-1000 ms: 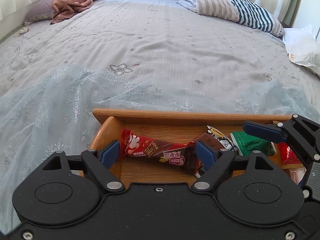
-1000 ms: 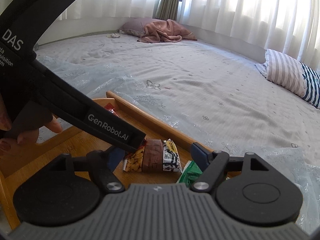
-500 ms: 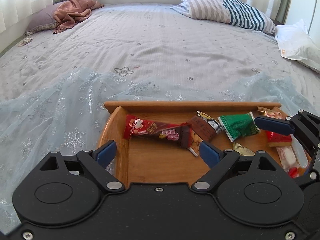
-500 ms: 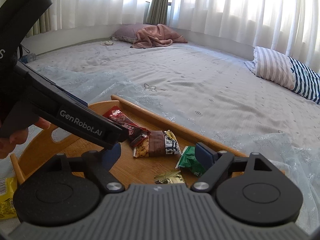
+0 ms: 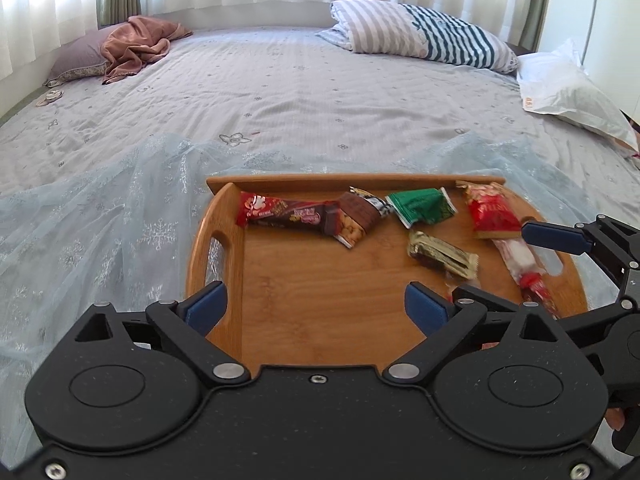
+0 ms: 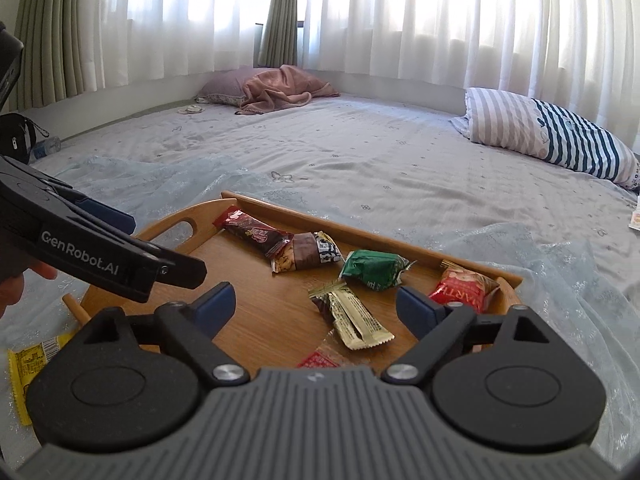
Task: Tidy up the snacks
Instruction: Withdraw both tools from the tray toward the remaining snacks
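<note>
Wooden tray [image 5: 304, 336] holds about six snack packets [image 5: 424, 207], one blurred.

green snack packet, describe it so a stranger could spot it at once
On the bed sits a wooden tray of wrapped snacks. Along its far rim, the green packet lies between a brown bar and a red packet. It is the only green wrapper there.

"GenRobot.AI" stands in white on the left hand-held gripper [image 6: 132, 236]; snack wrapper print stays illegible.
</note>
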### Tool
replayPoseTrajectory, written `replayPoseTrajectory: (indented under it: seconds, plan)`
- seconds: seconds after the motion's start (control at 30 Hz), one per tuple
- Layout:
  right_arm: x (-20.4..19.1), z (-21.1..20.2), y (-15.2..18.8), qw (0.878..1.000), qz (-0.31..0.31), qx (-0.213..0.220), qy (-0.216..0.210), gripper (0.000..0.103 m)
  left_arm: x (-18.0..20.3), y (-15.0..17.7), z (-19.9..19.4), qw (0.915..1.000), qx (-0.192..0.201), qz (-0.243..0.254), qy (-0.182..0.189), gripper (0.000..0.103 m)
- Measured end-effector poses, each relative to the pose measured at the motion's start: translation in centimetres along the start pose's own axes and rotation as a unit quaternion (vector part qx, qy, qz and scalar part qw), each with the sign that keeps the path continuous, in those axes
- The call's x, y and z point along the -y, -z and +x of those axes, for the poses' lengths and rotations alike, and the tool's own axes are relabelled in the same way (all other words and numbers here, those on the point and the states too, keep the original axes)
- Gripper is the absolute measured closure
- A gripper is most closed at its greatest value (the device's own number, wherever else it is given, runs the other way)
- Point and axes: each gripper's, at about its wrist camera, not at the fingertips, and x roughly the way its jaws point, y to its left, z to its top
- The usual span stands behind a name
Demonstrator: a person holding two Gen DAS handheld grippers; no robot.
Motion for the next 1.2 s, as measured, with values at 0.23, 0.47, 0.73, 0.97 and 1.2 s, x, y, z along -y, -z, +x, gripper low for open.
replayPoseTrajectory:
  seconds: [0.23,0.47,0.73,0.97,1.2]
  plan:
    - [-0.8,-3.3,2.3,1.000,0.017,0.014,0.020,0.002,0.0,4.2,-3.5,0.9997,0.022,-0.011,0.005,0.006]
    - [-2.0,-6.2,5.2,0.997,0.038,0.044,0.045,0.000,0.2,8.9,-6.3,0.9985,0.055,0.000,0.000,0.004]
    - [-2.7,-8.4,8.7,0.991,0.084,0.076,0.070,0.000,0.2,13.3,-8.2,0.9971,0.076,-0.007,0.009,0.004]
    - [-4.6,-10.2,10.6,0.989,0.082,0.097,0.075,0.005,0.3,15.7,-8.9,0.9980,0.062,-0.001,0.005,0.014]
    - [-6.4,-10.8,11.9,0.991,0.064,0.090,0.070,0.022,-0.2,15.7,-9.2,0.9961,0.080,0.016,-0.033,0.014]
